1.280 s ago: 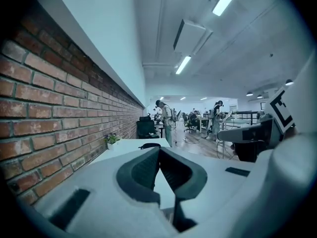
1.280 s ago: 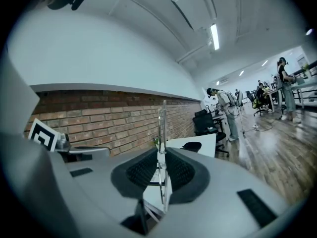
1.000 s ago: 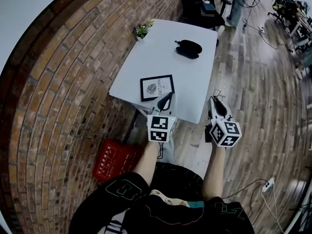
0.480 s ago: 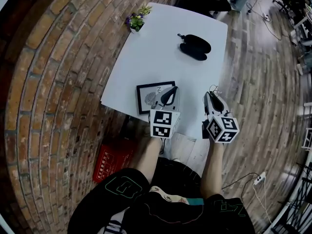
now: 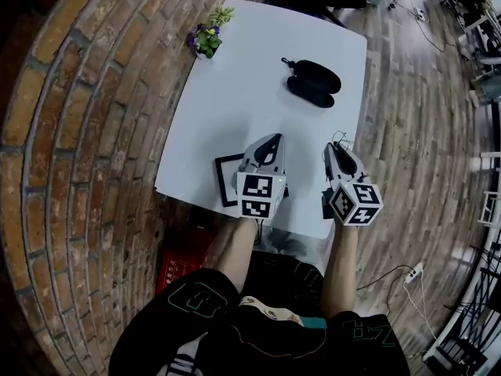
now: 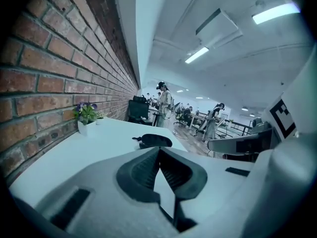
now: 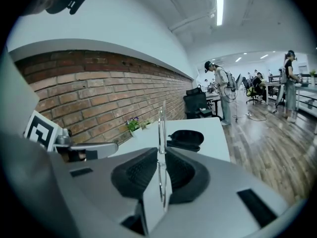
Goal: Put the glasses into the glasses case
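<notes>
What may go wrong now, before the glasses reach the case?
The right hand-held gripper pinches the thin glasses by a narrow part; they may slip or bend. The case lies near the right edge of the table, so a push may slide it off. The left hand-held gripper hangs over the picture frame and may knock it.

Left hand-held gripper (image 6: pixel 159 149) closed empty; right hand-held gripper (image 7: pixel 161 155) pinches glasses (image 7: pixel 160 125).

A brick wall (image 5: pixel 70 131) runs along the left; wood-plank floor (image 5: pixel 415 131) lies right of the white table (image 5: pixel 235 92); strip lights (image 6: pixel 275 14) glow.
</notes>
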The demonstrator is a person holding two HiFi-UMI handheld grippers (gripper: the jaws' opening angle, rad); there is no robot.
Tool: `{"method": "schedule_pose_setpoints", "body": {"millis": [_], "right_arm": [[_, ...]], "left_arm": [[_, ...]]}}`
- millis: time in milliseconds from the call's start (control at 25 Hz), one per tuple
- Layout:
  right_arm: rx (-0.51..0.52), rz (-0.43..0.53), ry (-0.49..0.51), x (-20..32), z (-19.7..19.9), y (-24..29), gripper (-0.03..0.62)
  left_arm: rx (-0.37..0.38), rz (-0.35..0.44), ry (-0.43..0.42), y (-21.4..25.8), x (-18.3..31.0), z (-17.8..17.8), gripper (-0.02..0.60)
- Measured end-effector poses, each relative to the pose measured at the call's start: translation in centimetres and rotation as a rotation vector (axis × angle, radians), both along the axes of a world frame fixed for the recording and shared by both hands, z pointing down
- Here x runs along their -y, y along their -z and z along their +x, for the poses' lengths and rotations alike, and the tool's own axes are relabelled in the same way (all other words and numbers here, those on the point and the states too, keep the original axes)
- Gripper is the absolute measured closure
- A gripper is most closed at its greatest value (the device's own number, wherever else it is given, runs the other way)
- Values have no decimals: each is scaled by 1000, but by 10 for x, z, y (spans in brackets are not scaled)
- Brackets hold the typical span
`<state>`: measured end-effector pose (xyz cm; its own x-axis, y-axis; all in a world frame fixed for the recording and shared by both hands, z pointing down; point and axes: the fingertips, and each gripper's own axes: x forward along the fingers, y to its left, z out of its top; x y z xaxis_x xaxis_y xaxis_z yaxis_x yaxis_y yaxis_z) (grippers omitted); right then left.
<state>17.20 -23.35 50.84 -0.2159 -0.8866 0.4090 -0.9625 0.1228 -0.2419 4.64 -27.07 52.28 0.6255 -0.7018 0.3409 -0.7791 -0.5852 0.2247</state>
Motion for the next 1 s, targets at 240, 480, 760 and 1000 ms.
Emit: {"method": "schedule_pose_setpoints", "body": {"millis": [240, 480, 760, 1000], "right_arm": [[-39, -32, -12, 14, 17, -6, 536], [-55, -61, 39, 32, 23, -17, 536], [-129, -81, 147, 68, 26, -21, 536], [-213, -123, 236, 91, 28, -35, 536]], "left_arm": [[-23, -21, -35, -6, 15, 23, 574], [-14, -31, -25, -11, 28, 33, 574], [4, -39, 17, -13, 48, 33, 574], [3, -58, 35, -22, 59, 40, 574]]}}
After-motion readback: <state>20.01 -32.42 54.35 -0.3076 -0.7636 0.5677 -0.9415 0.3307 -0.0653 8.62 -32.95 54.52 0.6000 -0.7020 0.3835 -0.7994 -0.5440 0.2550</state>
